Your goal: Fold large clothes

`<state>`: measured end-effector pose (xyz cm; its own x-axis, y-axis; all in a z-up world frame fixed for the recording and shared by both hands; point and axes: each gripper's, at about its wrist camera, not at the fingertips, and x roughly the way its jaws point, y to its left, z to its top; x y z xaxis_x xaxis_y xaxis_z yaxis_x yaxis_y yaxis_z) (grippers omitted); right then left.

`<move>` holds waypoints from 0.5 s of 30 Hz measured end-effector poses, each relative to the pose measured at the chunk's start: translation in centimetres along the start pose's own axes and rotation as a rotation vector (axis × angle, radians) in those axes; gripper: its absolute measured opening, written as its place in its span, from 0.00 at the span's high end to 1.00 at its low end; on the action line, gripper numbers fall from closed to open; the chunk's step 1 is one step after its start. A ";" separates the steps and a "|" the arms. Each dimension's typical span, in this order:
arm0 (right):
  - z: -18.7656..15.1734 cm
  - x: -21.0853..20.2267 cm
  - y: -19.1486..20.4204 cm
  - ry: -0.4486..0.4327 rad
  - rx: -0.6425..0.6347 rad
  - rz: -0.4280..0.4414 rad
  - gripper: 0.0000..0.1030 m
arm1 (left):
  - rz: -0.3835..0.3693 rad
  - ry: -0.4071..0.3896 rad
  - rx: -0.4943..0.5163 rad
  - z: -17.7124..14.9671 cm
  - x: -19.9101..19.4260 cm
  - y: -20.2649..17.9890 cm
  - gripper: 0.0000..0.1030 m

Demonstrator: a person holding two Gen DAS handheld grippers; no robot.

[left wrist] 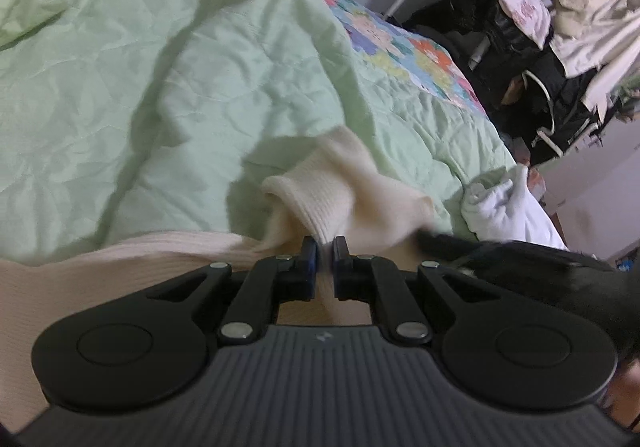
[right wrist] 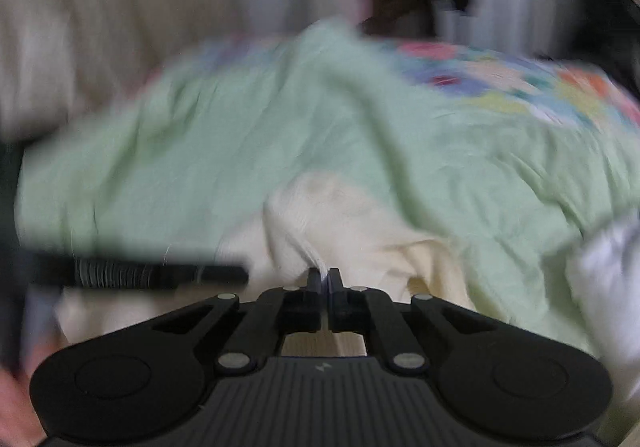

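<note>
Cloth fills both grips: the left claw (left wrist: 325, 245) pinches a ribbed edge of the cream sweater (left wrist: 320, 187), which bunches just ahead of its tips over the green quilt (left wrist: 180, 67). The right claw (right wrist: 325, 275) clamps another fold of the sweater (right wrist: 340, 215). Blur suggests fast motion; a sharp tug could slip the knit free or drag the white garment (left wrist: 508, 203) lying to the right.

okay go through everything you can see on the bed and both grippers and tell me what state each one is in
left gripper: shut on the cream sweater, pinching a ribbed fold.
right gripper: shut on the cream sweater, view blurred.
cream sweater: bunched and unfolded, held by both grippers over the bed.
green quilt: spread on the bed, wrinkled.
white garment: crumpled at the bed's edge.
dark clothes: heaped beside the bed.
</note>
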<state>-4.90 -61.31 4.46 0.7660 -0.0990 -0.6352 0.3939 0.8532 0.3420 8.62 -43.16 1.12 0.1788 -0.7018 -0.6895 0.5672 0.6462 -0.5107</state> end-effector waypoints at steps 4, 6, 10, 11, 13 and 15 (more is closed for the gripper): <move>-1.3 -0.4 -2.5 0.027 0.118 -0.158 0.96 | 0.049 0.011 0.032 -0.4 -0.4 0.4 0.94; -1.9 0.6 -3.4 0.111 0.163 -0.158 0.83 | 0.007 0.028 -0.012 -0.5 -0.6 1.1 0.94; -2.2 0.1 -3.5 0.135 0.209 -0.045 0.64 | -0.013 0.016 -0.033 -0.5 -1.9 1.5 0.92; -2.3 -0.6 -3.1 0.123 0.205 -0.036 0.55 | 0.000 0.008 -0.018 -0.6 -2.6 1.4 0.89; -3.5 -2.9 -1.5 0.125 0.141 -0.042 0.54 | 0.010 -0.010 -0.004 -0.8 -3.9 1.6 0.73; -5.5 -5.0 -0.8 0.132 0.092 -0.016 0.50 | -0.017 -0.015 -0.013 -0.2 -4.2 1.3 0.53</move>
<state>-11.80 -58.65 3.54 0.6882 -0.0389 -0.7245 0.4550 0.8009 0.3892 8.44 -39.26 3.22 0.1809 -0.7173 -0.6728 0.5599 0.6375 -0.5292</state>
